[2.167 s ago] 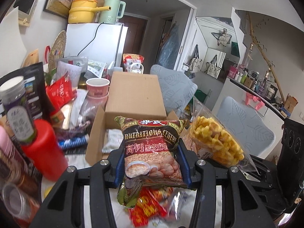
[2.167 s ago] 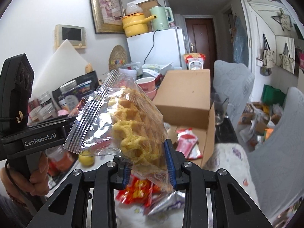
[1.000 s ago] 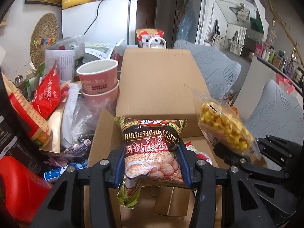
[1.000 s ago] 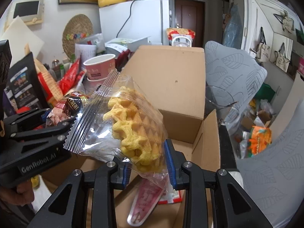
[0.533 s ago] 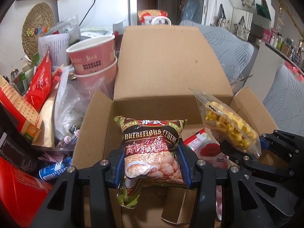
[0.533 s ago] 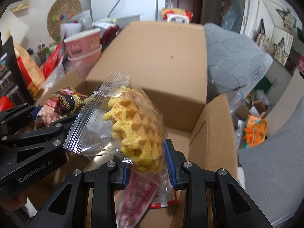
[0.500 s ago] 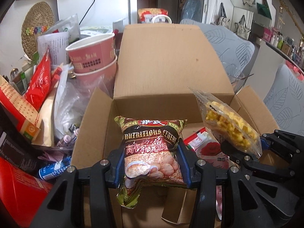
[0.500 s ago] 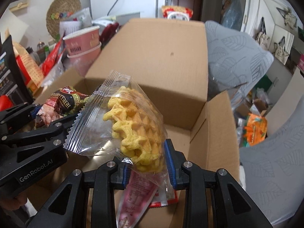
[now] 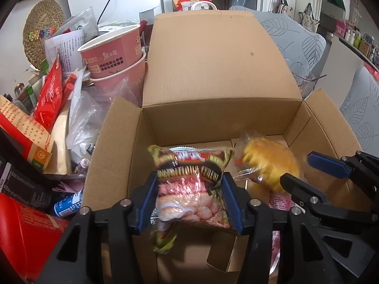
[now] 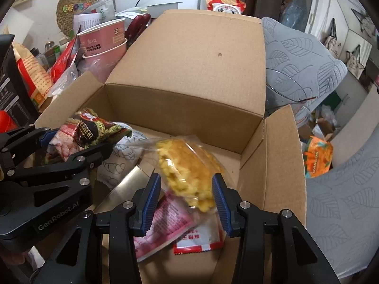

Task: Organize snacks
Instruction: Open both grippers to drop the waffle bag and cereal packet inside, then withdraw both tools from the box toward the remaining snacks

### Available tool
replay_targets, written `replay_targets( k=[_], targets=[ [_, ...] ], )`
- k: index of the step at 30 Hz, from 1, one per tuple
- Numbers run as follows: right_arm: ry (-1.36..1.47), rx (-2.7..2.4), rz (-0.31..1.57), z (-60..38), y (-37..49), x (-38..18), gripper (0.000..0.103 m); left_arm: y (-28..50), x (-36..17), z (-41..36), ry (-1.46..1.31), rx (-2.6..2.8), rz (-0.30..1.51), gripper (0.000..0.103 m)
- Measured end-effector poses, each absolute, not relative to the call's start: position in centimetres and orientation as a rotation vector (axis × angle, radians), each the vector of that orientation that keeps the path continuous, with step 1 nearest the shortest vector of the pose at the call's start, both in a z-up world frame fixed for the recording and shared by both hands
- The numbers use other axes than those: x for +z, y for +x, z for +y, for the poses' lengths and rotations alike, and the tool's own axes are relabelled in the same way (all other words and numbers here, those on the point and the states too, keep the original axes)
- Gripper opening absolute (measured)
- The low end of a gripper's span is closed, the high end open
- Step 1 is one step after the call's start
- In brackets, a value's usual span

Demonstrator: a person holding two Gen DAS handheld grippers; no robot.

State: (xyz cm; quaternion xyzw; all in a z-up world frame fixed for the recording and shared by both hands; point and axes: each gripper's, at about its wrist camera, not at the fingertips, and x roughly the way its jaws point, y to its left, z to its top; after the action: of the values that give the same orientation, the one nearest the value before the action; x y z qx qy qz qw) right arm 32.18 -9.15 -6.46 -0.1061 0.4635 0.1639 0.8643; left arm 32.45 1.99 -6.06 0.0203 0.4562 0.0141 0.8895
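We see the cardboard box [image 9: 220, 71] open; over it the left gripper [image 9: 189, 197] has just been spreading, cereal bag [image 9: 189, 189] blurred between its jaws; the right gripper [image 10: 186, 198] likewise, waffle packet [image 10: 187, 165] slipping free

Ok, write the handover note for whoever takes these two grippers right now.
Left gripper: jaws have just been opening, cereal bag between them, blurred, slipping into the cardboard box.
Right gripper: jaws have just been opening too, waffle bag clear of both pads, dropping over the red-and-white packets in the box.
Done: both snacks carried over the box.
Left: check that both landed inside, pull back, fetch further snacks.
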Motion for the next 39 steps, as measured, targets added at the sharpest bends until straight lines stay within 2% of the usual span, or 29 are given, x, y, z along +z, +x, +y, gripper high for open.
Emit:
replay_targets(
  k=[2, 4, 10, 13, 26, 29, 33, 37, 39],
  targets=[
    [-0.219, 0.339, 0.97, -9.3, 31.9, -6.1, 0.045, 31.9, -5.5, 1.8, 0.062, 0.048, 0.921, 0.068],
    [-0.216, 0.335, 0.964, -9.4, 31.7, -5.6, 0.045, 31.6, -4.7, 1.8, 0.074, 0.066, 0.893, 0.074],
    [-0.209, 0.322, 0.928, -10.0, 30.9, -3.4, 0.045, 30.3, -2.4, 1.9, 0.065, 0.075, 0.849, 0.074],
    [-0.206, 0.316, 0.894, -10.1, 30.1, -1.9, 0.051, 29.3, -1.3, 2.2, 0.056, 0.08, 0.825, 0.074],
    [-0.186, 0.315, 0.736, -10.9, 25.2, 4.9, 0.051, 24.2, 5.7, 2.5, 0.039, 0.069, 0.677, 0.074],
    [-0.179, 0.314, 0.695, -11.3, 23.8, 6.2, 0.059, 22.8, 7.0, 2.5, 0.034, 0.064, 0.65, 0.074],
    [-0.177, 0.315, 0.646, -11.8, 21.7, 8.0, 0.06, 20.7, 8.4, 2.1, 0.04, 0.05, 0.615, 0.074],
    [-0.169, 0.315, 0.602, -12.4, 19.7, 9.3, 0.069, 18.6, 9.7, 1.8, 0.041, 0.033, 0.587, 0.074],
    [-0.167, 0.314, 0.581, -12.7, 18.5, 9.9, 0.069, 17.6, 10.2, 1.6, 0.039, 0.025, 0.571, 0.074]
  ],
)
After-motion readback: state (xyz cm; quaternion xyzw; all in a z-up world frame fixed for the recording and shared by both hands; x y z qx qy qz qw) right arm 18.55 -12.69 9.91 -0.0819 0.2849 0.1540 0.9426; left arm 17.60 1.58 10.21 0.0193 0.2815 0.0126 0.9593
